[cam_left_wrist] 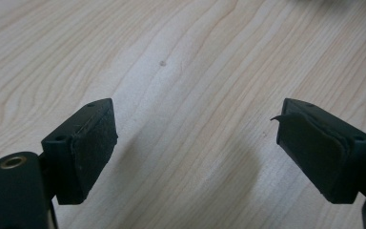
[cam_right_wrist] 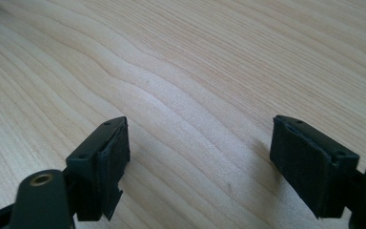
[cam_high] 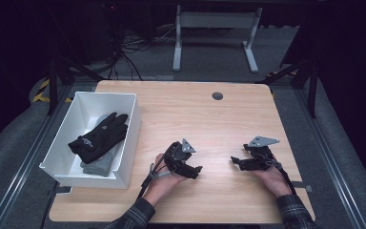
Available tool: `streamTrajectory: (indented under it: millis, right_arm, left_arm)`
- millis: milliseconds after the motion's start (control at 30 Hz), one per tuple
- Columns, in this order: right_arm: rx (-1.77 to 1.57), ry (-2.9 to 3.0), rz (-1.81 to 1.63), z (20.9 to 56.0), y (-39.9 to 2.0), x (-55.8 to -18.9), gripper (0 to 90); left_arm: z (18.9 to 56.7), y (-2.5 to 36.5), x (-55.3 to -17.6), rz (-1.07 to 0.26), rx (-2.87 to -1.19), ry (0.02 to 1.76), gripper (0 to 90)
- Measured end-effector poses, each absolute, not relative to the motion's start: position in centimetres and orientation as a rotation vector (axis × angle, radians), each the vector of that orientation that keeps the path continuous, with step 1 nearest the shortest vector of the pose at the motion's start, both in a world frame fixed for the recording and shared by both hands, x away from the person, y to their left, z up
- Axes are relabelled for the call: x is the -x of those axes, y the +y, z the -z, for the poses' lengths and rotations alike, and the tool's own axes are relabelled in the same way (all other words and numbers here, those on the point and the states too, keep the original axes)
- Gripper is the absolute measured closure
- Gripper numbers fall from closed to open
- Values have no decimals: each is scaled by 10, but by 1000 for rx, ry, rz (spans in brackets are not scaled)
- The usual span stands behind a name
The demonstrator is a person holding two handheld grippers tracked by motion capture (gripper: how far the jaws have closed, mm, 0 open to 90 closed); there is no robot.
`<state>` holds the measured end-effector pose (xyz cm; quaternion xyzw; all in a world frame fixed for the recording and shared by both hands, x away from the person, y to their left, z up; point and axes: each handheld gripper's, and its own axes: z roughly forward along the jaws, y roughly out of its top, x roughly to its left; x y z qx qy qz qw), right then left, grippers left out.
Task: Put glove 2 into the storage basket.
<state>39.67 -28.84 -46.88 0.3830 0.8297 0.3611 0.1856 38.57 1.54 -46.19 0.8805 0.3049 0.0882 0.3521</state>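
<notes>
My left gripper (cam_high: pixel 198 171) rests low over the wooden table (cam_high: pixel 209 119), just right of the white bin (cam_high: pixel 132 136), pointing right. Its jaws (cam_left_wrist: pixel 195 129) stand open with bare wood between the pads. My right gripper (cam_high: pixel 235 161) sits near the table's right side and points left toward the other one. It is open too (cam_right_wrist: pixel 200 138), with nothing between its pads. Inside the bin a black glove (cam_high: pixel 100 134) lies on top of a grey glove (cam_high: pixel 99 164).
A dark round grommet (cam_high: pixel 217 96) sits near the table's far edge. Beyond the table stand a white desk frame (cam_high: pixel 214 21) and loose cables (cam_high: pixel 133 45) on the floor. Bare wood stretches between the grippers and the far edge.
</notes>
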Motion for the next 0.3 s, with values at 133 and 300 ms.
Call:
streamTrajectory:
  millis: [133,300]
  right_arm:
    - [-1078,2338,-1017,469,-288,-397,215]
    - [-1077,2340,-1017,469,-288,-397,213]
  left_arm:
    - [470,12,-383,-273,-2297,770,118]
    - [472,13,-382,-278,-2277,768,109]
